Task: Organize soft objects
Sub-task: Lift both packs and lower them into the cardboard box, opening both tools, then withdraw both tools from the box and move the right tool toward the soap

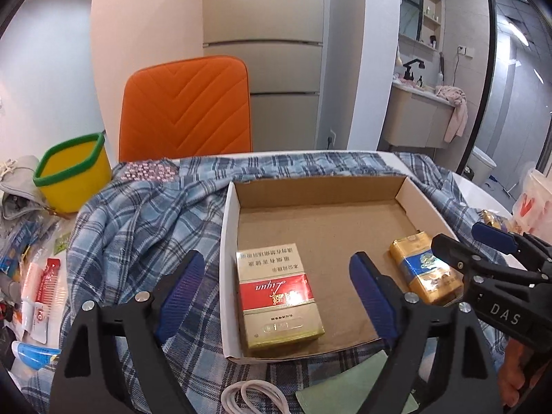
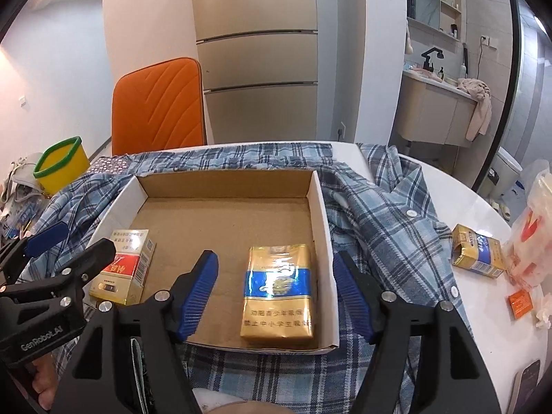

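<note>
While lying flat, both packs [image 2: 277, 291] point lengthwise away.

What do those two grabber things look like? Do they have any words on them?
Both are black plastic with silver screws and ribbed blue pads on two fingers. In the left camera, the right gripper says "DAS". In the right camera, the left gripper says "GenRobot.AI". No sleeves or cables on them show.

Both fisheye views sit close above the table, tilted down and forward toward the chair [image 1: 186, 107] and fridge [image 2: 257, 51]. The left view centres the box's [image 1: 229, 241] left half, the right view its right half. They share the box, both packs, and each other's gripper at frame edge.
</note>
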A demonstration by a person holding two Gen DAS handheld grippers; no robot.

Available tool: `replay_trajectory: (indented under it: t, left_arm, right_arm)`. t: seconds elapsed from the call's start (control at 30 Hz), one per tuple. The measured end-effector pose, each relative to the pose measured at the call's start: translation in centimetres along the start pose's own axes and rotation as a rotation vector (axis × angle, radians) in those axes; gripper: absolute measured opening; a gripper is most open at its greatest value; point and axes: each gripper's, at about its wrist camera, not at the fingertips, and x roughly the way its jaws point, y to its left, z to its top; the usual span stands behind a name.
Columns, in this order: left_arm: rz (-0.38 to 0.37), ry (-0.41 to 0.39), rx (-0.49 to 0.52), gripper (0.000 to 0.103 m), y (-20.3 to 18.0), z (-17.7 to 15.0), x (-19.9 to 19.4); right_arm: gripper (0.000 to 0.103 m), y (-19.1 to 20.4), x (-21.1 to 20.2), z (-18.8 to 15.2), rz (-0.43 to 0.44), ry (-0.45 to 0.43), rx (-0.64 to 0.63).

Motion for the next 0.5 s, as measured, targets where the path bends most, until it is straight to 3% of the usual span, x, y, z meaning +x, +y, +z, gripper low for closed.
replay_trajectory:
  t: [0.3, 0.5]
  left_arm:
    - [0.019, -0.189, 0.016, 0.085, -0.2, 0.7, -5.3]
    - [0.019, -0.355, 0.011, 0.086, -0.2, 1.9, -11.1]
  right_arm:
    - [0.072, 0.0, -3.8, 0.8, -0.009, -0.124, -0.026]
    - [0.075, -0.5, -9.3, 2.0, 0.007, -0.263, 0.009]
